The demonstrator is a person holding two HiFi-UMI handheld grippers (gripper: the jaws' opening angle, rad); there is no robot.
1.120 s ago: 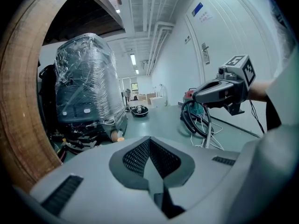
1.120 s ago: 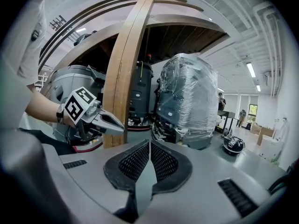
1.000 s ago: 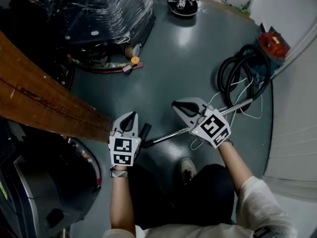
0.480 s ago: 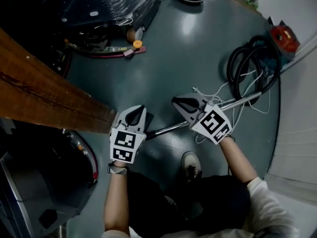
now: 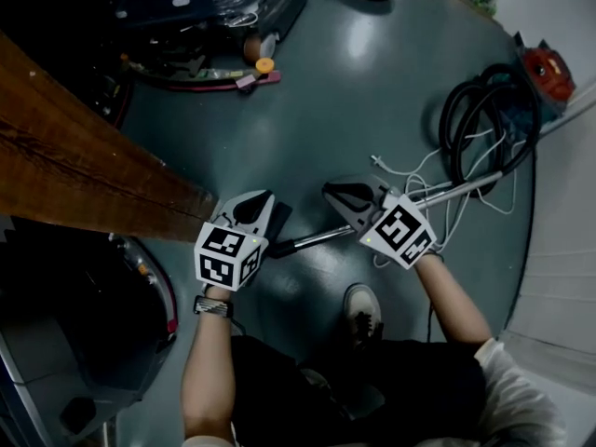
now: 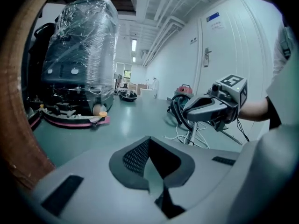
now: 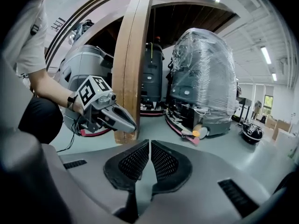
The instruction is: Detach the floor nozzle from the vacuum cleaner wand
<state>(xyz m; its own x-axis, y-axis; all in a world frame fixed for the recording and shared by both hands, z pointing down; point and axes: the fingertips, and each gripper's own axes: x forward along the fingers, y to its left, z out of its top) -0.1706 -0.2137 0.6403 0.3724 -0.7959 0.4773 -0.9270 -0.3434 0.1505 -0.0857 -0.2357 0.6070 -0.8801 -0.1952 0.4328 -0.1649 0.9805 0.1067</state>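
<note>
Head view overlooks floor [image 5: 372, 91]; gripper views face each other.

No writing or label is legible anywhere

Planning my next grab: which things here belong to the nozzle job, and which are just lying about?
Job: metal wand; black piece at its end, probably the nozzle; black hose; red vacuum; left gripper and right gripper, both shut, empty.
Lying about: wooden beam; wrapped machine; orange disc.

Shiny metal wand [image 5: 317, 238], glossy grey floor [image 5: 372, 91], grainy wooden board [image 5: 84, 170], crinkled plastic wrap [image 6: 86, 31]
</note>
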